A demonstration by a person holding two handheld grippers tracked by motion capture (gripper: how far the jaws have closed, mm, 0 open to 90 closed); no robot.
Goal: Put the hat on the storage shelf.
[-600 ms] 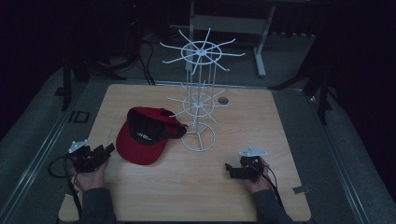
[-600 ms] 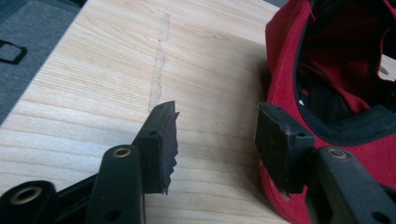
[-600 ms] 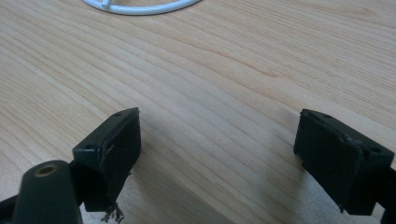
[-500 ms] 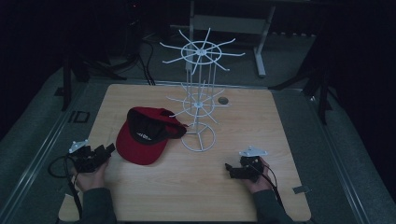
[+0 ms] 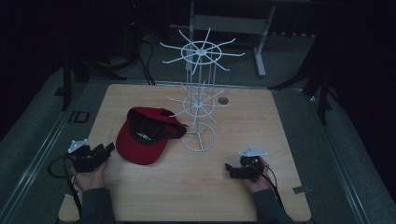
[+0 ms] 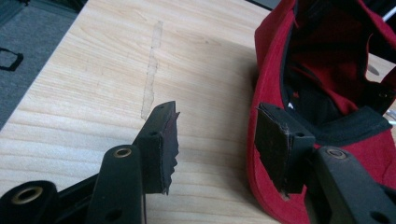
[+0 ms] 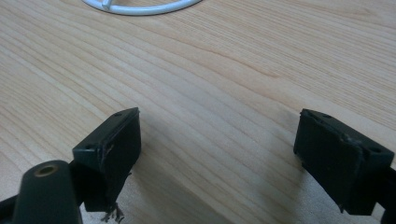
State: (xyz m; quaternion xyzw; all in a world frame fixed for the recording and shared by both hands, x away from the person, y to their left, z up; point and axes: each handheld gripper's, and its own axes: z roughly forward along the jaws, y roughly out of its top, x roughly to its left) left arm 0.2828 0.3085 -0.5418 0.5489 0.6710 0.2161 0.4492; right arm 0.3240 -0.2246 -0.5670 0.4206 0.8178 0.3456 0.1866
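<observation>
A red cap with a black lining lies upside down on the wooden table, left of a white wire rack. My left gripper rests at the table's left edge and points at the cap's brim. In the left gripper view the left gripper stands open. Bare wood shows in its gap, and the red cap lies just past its right jaw. My right gripper sits near the front right, pointing left. The right gripper is wide open over bare wood, with the rack's base ring farther off.
The rack's upper and lower spokes reach out over the table's middle. A small dark round spot lies behind the rack. A strip of old tape marks the wood left of the cap. Grey floor surrounds the table.
</observation>
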